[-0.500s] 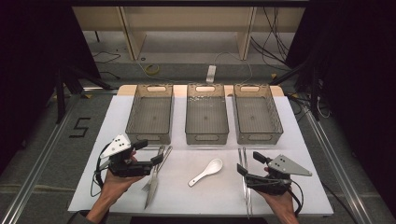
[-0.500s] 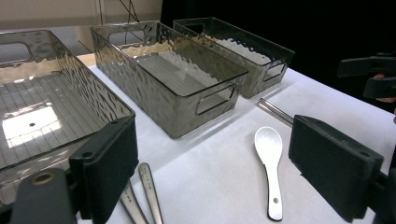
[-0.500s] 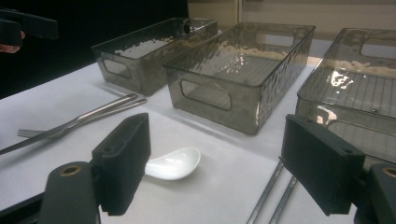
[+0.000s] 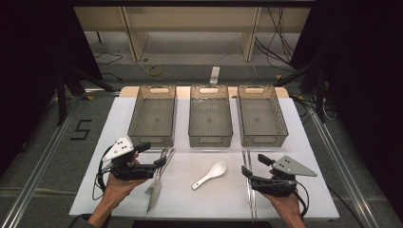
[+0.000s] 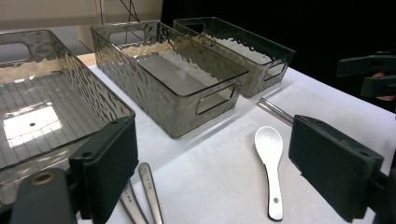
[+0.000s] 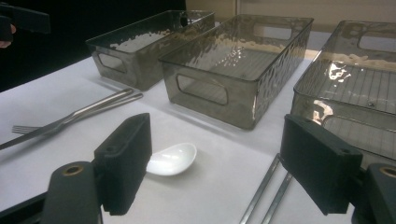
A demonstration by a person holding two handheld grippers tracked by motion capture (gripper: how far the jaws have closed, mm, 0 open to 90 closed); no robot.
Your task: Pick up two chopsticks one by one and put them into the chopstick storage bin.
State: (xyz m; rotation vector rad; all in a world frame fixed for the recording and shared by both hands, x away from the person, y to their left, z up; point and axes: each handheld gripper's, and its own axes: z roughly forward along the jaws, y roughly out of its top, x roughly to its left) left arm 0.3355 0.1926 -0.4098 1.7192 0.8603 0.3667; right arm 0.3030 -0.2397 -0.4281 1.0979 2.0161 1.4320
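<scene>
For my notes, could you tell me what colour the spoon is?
The spoon is white, clearest in the left gripper view.

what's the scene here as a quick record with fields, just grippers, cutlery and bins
left gripper: open, holds nothing, beside the fork and knife
right gripper: open, holds nothing, by the chopsticks
fork and knife: flat on the white table cover, left of the spoon
white spoon: lies between the two grippers
chopsticks: a metal pair, side by side
bins: three clear grey ones in a row, nothing inside

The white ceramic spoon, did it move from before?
No. The white ceramic spoon lies just where it did, in front of the middle clear plastic bin.
</scene>
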